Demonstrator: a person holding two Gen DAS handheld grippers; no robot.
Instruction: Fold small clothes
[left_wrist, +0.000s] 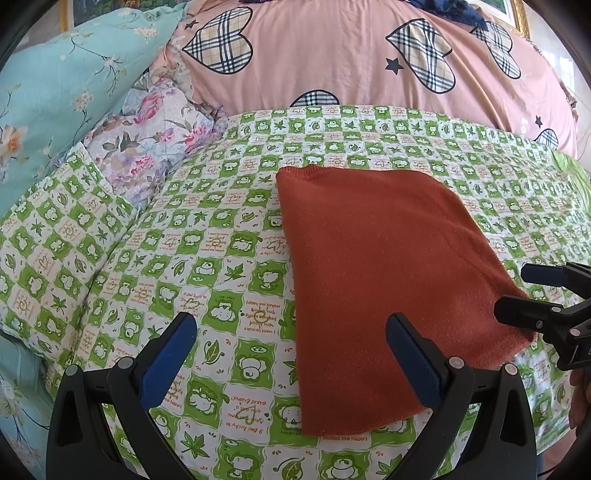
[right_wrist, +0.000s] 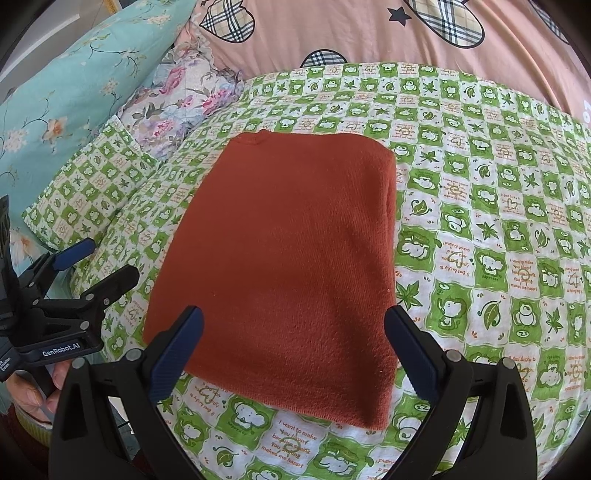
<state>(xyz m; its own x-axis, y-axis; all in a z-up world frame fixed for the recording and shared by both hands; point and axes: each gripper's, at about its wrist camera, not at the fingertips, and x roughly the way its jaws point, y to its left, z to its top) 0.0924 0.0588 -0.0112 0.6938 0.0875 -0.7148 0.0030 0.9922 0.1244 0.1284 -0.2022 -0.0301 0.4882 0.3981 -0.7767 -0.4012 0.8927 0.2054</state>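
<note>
A rust-orange knitted garment (left_wrist: 384, 280) lies folded into a flat rectangle on the green-and-white checked bed sheet (left_wrist: 207, 236). It also shows in the right wrist view (right_wrist: 291, 266). My left gripper (left_wrist: 291, 343) is open and empty, above the garment's near left edge. My right gripper (right_wrist: 293, 339) is open and empty, above the garment's near edge. The right gripper shows at the right edge of the left wrist view (left_wrist: 524, 291), beside the garment's right corner. The left gripper shows at the left of the right wrist view (right_wrist: 101, 262), just off the garment's left edge.
A pink quilt with plaid hearts (left_wrist: 351, 55) is piled at the back. A teal floral pillow (left_wrist: 55, 92) and a small floral pillow (left_wrist: 159, 125) lie at the back left. A checked pillow (right_wrist: 96, 184) lies left of the garment.
</note>
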